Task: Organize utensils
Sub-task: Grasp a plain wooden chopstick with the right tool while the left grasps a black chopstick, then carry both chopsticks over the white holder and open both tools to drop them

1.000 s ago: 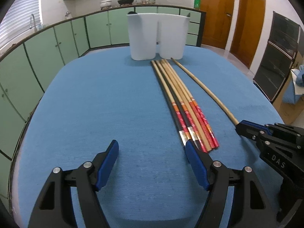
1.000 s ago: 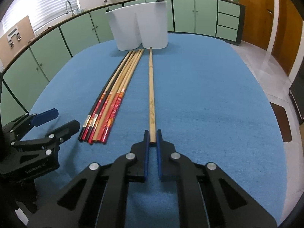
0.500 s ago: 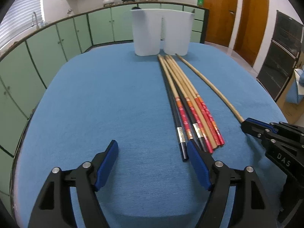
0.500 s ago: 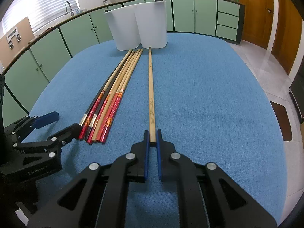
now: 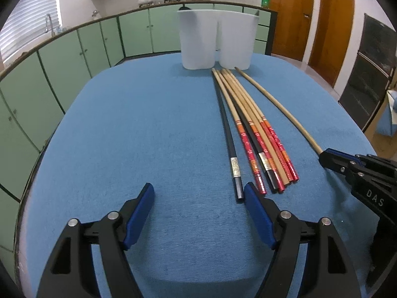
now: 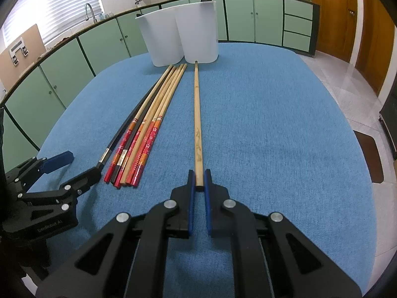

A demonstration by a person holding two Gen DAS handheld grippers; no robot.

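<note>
A bundle of several long chopsticks (image 5: pixel 250 129) with red, black and bamboo ends lies on the blue table (image 5: pixel 148 129); it also shows in the right wrist view (image 6: pixel 146 126). A single plain bamboo chopstick (image 6: pixel 197 124) lies to their right. My right gripper (image 6: pixel 199 176) is shut on its near end; it also shows in the left wrist view (image 5: pixel 325 155). My left gripper (image 5: pixel 198 193) is open and empty, its right finger just beside the black chopstick's (image 5: pixel 232 154) near end. A white two-compartment holder (image 5: pixel 217 42) stands at the far end.
Green cabinets and a counter with pots surround the table. Wooden doors stand at the back right. The holder also shows in the right wrist view (image 6: pixel 181 34), with a dark utensil tip showing above its rim.
My left gripper has moved back and to the left, so the chopstick ends now lie just ahead of its right finger. My right gripper stays shut on the bamboo chopstick.
</note>
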